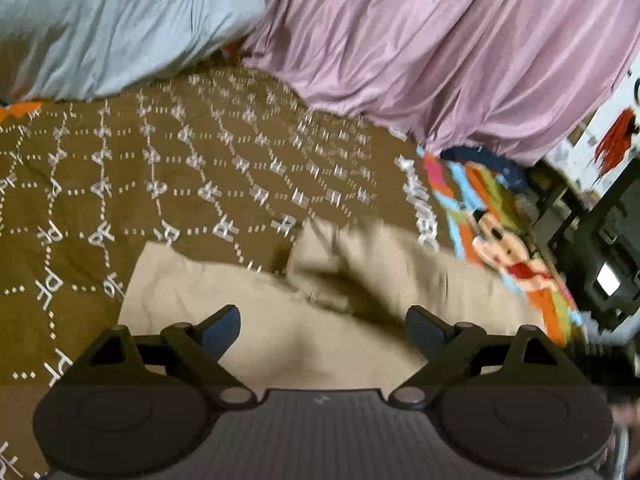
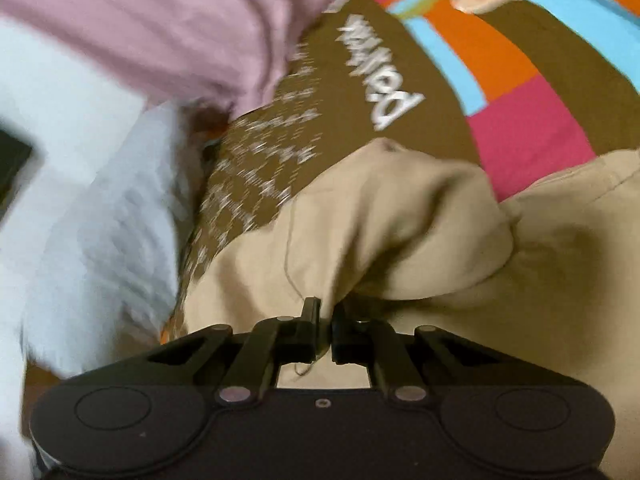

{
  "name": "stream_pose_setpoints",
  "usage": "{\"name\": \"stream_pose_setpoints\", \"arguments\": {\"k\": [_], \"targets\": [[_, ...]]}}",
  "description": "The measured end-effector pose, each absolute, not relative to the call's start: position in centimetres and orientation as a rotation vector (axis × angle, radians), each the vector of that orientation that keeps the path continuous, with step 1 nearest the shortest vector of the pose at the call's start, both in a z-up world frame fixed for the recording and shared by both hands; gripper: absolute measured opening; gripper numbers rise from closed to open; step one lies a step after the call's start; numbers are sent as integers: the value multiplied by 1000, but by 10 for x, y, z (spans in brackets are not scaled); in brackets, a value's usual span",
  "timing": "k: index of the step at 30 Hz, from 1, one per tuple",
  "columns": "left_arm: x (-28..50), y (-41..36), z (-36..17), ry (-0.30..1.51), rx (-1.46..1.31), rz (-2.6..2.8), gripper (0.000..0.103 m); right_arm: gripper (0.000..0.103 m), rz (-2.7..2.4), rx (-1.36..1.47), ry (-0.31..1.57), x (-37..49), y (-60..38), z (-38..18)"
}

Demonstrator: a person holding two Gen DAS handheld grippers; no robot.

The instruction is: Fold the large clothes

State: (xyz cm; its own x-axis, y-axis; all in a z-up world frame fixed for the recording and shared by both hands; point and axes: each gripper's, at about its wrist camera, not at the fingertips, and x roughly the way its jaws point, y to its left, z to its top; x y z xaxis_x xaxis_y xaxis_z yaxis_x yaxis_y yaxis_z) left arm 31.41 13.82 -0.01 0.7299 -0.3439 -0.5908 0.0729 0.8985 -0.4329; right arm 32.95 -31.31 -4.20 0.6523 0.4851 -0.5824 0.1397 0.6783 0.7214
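The left gripper (image 1: 322, 326) is held wide apart, with nothing between its fingers, above the beige garment (image 1: 280, 320) spread just ahead of it; the right gripper (image 2: 325, 322) is closed tight, a fold of the same beige garment (image 2: 400, 236) pinched between its fingers and bunched up in front. Beyond the garment a brown patterned bedcover (image 1: 168, 168) with a bright cartoon border (image 1: 500, 240) is seen, a pink cloth (image 1: 440, 52) and a pale blue cloth (image 1: 112, 28) lying farther off; dark furniture (image 1: 600, 248) at the far right is shown only by the left view, the pinched fold only by the right, which is blurred.
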Motion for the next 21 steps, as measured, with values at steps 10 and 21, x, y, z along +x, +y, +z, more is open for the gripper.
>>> {"name": "stream_pose_setpoints", "arguments": {"k": [10,21], "targets": [[320,82,-19,770,-337,-170,92,6,263,310,847,208,-285,-43],[344,56,-75,940,-239,-91,87,48,68,6,588,182,-285,-1]]}}
